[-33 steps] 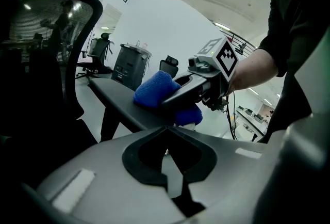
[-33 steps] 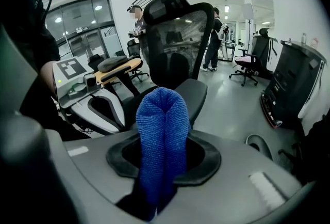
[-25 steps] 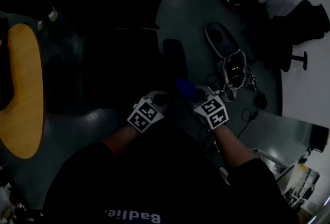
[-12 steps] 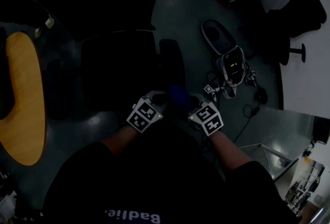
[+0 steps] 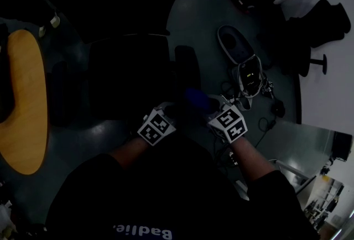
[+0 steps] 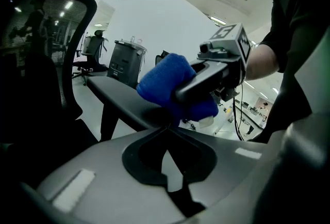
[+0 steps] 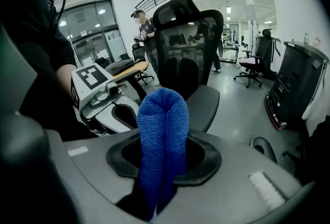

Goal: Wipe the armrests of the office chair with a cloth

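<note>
Fingers on my right gripper (image 6: pixel 183 95) are clamped on the folded blue cloth (image 7: pixel 162 130), which rests on the near end of the office chair's armrest (image 6: pixel 116 95). My left gripper (image 6: pixel 167 126) has its fingers pressed together on nothing, tips just beside the armrest edge below the cloth. Beyond stand the mesh backrest (image 7: pixel 188 45), a wooden counter (image 5: pixel 25 100) at my left and a small device with cables (image 5: pixel 250 77) on the floor at my right. In the dark head view I can barely make out the seat. The cloth covers the right fingertips.
</note>
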`<state>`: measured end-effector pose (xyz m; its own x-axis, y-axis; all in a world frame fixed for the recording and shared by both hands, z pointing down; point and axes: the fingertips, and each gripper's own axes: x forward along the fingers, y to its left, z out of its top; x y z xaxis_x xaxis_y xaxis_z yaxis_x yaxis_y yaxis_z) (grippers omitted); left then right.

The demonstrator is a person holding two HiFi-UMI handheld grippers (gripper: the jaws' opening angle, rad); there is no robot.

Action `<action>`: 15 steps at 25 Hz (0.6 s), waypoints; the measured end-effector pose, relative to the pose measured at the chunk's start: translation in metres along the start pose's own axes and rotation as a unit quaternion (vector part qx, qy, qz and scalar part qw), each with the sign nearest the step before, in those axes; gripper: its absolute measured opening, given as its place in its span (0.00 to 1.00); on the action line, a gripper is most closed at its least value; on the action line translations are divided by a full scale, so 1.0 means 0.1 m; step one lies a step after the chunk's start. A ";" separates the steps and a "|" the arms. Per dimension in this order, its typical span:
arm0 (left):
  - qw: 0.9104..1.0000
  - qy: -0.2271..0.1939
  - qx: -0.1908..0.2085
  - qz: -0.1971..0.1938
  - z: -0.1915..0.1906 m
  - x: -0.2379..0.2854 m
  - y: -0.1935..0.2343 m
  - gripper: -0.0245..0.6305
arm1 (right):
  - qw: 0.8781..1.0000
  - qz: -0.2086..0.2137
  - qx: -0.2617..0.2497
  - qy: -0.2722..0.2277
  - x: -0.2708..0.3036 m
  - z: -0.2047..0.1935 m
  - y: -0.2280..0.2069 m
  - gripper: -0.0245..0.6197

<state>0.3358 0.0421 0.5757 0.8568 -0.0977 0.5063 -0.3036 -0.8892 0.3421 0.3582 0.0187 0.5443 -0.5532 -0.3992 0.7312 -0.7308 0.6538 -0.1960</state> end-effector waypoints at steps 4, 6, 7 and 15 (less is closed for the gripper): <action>1.000 -0.001 0.000 0.000 0.00 -0.01 -0.01 0.06 | 0.999 -0.003 -0.045 -0.004 0.00 0.35 -0.20 0.24; 1.000 -0.002 -0.002 0.002 -0.01 -0.02 0.01 0.06 | 0.998 -0.004 -0.065 -0.009 0.03 0.55 -0.30 0.24; 1.000 -0.003 -0.005 0.004 -0.01 -0.03 0.02 0.06 | 0.997 -0.004 -0.075 -0.010 0.06 0.65 -0.35 0.24; 1.000 -0.008 -0.013 0.007 0.01 -0.01 0.04 0.06 | 0.989 0.008 -0.145 -0.004 0.35 1.22 -0.64 0.24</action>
<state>0.3339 0.0379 0.5757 0.8590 -0.1173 0.4983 -0.3263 -0.8755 0.3564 0.3366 -0.1150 0.5029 -0.5687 -0.3913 0.7235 -0.5771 0.8166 -0.0119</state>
